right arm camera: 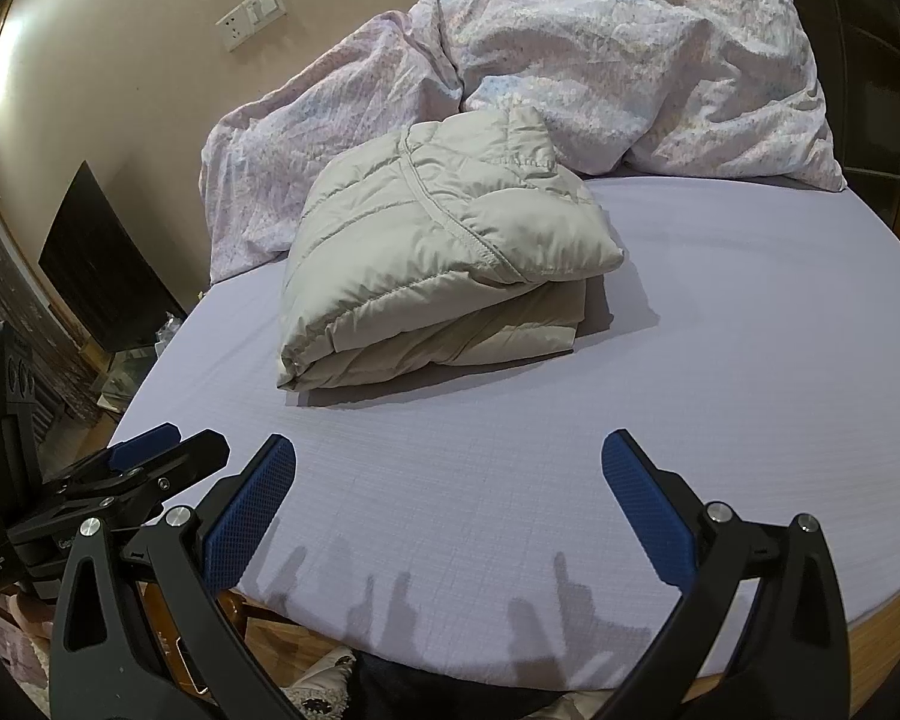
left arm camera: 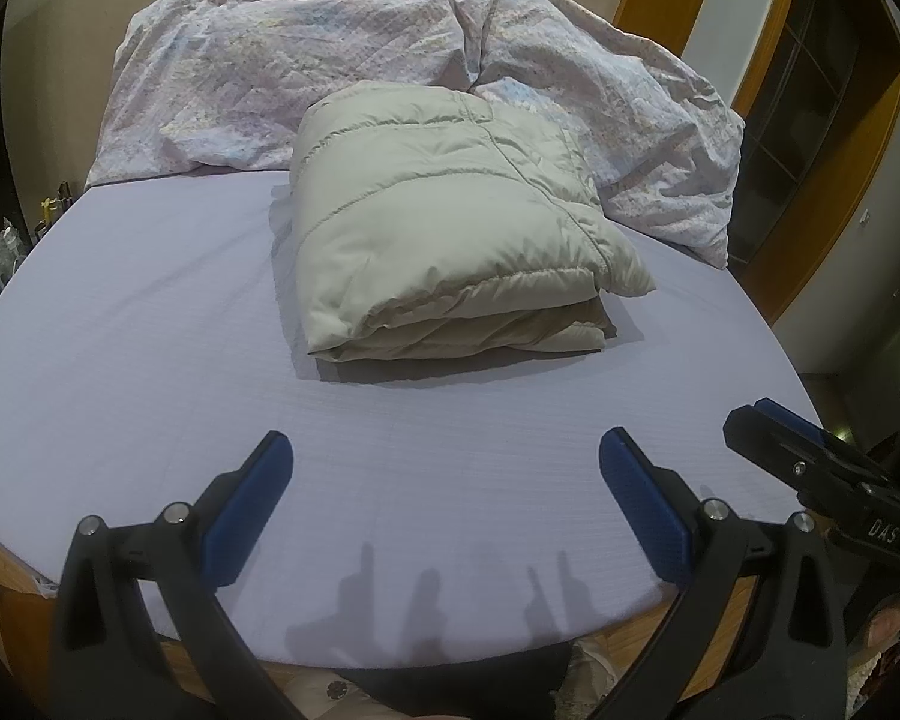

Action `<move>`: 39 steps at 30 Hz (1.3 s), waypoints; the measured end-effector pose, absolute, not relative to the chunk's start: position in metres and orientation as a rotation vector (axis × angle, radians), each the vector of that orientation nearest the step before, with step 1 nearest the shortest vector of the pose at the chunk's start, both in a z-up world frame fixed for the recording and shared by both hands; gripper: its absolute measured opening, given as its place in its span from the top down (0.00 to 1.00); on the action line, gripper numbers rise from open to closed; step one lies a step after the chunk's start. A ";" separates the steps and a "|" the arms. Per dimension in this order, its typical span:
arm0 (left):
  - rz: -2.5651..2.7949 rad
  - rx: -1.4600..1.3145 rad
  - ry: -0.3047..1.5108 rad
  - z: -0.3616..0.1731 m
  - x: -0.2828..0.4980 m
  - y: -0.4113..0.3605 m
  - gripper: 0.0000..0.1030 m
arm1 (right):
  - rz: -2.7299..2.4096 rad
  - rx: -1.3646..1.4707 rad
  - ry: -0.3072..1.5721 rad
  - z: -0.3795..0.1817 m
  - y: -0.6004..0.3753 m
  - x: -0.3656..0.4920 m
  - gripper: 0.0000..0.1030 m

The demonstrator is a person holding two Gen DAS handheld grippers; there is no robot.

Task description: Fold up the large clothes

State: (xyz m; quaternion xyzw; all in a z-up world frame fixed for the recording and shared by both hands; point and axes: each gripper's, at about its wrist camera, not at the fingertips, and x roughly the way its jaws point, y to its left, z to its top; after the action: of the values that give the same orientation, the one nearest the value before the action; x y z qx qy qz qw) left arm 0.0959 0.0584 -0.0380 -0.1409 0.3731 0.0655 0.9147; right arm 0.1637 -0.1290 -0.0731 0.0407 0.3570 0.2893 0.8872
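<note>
Both grippers, left (left arm camera: 446, 450) and right (right arm camera: 448, 450), hover spread wide and empty above the bed's near edge. Well beyond them the beige puffer jacket (left arm camera: 444, 222) (folded into a thick bundle) lies mid-mattress on the lilac sheet (left arm camera: 150, 330), its far end against the crumpled floral duvet (left arm camera: 306, 60).

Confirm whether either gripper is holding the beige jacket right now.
No: the folded jacket lies alone on the bed, both grippers' jaws open and empty.

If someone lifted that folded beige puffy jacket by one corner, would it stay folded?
Probably not: the jacket looks soft and puffy, with loose stacked layers, so it would likely flop open. Its sheen suggests slippery fabric. It seems light for its bulk, barely denting the bed sheet.
</note>
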 end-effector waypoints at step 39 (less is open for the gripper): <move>0.129 -0.274 0.767 -0.039 0.099 0.055 0.02 | 0.602 0.087 0.745 -0.075 -0.126 0.166 0.01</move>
State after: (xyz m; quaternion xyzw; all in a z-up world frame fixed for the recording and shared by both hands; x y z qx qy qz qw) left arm 0.0989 0.0549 -0.0386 -0.1332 0.3727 0.0628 0.9162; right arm 0.1656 -0.1261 -0.0751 0.0419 0.3582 0.2895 0.8866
